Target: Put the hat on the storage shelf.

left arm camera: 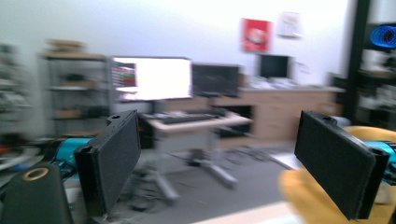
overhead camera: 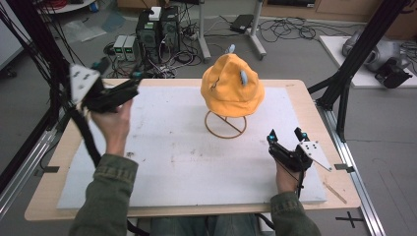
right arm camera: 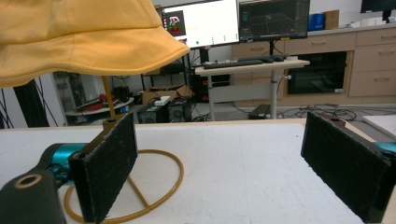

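A yellow bucket hat (overhead camera: 231, 86) sits on a thin wire stand (overhead camera: 225, 125) at the back middle of the white board (overhead camera: 172, 162). My left gripper (overhead camera: 134, 87) is raised near the board's back left corner, well left of the hat. It points level, and its jaws stand wide apart with nothing between them in the blurred left gripper view (left arm camera: 219, 140), where the hat (left arm camera: 303, 196) shows low at the right. My right gripper (overhead camera: 285, 133) rests on the board to the right of the stand, open and empty (right arm camera: 219, 140). From there the hat's brim (right arm camera: 84, 42) hangs above the stand's ring (right arm camera: 154, 191).
The white board lies on a wooden table (overhead camera: 324, 123). Black frame posts (overhead camera: 354, 54) rise at both sides. Computer towers (overhead camera: 157, 29) and cables lie on the floor behind the table. A desk with monitors (right arm camera: 233, 23) stands farther back.
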A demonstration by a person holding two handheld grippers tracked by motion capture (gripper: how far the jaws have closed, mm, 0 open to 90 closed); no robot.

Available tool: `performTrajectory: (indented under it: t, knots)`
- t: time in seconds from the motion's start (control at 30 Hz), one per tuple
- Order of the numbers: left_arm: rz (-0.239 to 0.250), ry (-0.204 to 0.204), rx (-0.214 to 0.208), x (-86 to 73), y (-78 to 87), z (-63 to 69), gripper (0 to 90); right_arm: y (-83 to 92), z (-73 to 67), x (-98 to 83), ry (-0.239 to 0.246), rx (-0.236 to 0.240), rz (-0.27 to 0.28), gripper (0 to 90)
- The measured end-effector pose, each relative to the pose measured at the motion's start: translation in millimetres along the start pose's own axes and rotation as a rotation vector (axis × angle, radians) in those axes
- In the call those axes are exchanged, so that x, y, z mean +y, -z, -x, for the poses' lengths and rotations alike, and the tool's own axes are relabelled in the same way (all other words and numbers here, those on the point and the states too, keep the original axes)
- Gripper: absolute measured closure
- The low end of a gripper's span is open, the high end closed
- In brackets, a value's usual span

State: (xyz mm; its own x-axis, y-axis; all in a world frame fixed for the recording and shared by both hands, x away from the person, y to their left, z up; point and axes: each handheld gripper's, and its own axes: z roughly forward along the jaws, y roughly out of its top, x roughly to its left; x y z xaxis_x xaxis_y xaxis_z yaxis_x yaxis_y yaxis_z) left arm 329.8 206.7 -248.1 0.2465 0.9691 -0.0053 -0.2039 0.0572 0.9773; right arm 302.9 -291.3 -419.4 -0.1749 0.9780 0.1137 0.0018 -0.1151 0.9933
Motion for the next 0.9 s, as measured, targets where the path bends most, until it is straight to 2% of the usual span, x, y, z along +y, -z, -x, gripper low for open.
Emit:
performTrajectory:
  t: [0.03, 0.07, 0.17, 0.2, 0.23, 0.27, 0.4, 0.57, 0.77, 0.9]
  knots:
    - [0.010, -0.010, 0.035, -0.2, 8.2, -5.6, 14.6, 0.0, 0.0, 0.0, 0.000, 0.000, 0.000, 10.5]
    - [0.019, -0.028, 0.089, -1.4, 20.9, -13.8, 14.6, 0.0, 0.0, 0.2, -0.001, -0.001, 0.001, 10.5]
    - [0.016, -0.052, 0.179, -8.6, 47.8, -30.9, 14.6, 0.9, 0.6, 0.5, 0.002, -0.014, 0.004, 10.5]
    - [0.009, -0.050, 0.213, -15.8, 61.2, -38.9, 14.6, 2.1, 0.2, 0.9, -0.007, -0.020, 0.002, 10.5]
    - [0.009, -0.050, 0.213, -15.8, 61.2, -38.9, 14.6, 2.1, 0.2, 0.9, -0.007, -0.020, 0.002, 10.5]
    - [0.002, -0.044, 0.235, -22.2, 69.8, -43.2, 14.6, 2.7, 1.0, 1.1, -0.001, -0.030, 0.005, 10.5]
    - [-0.043, -0.017, 0.258, -48.3, 89.8, -51.7, 14.7, 4.1, 1.0, 0.8, -0.009, -0.039, 0.002, 10.5]
    - [-0.141, -0.020, 0.260, -88.5, 103.6, -50.9, 14.9, 4.8, 3.1, -2.0, -0.001, -0.050, -0.011, 10.5]
    - [-0.213, 0.028, 0.251, -128.7, 108.0, -44.7, 14.9, 5.8, 3.0, -2.9, 0.004, -0.057, -0.020, 10.5]
    - [-0.255, 0.032, 0.234, -140.5, 105.6, -42.8, 15.2, 5.4, 3.6, -7.3, 0.015, -0.054, -0.030, 10.5]
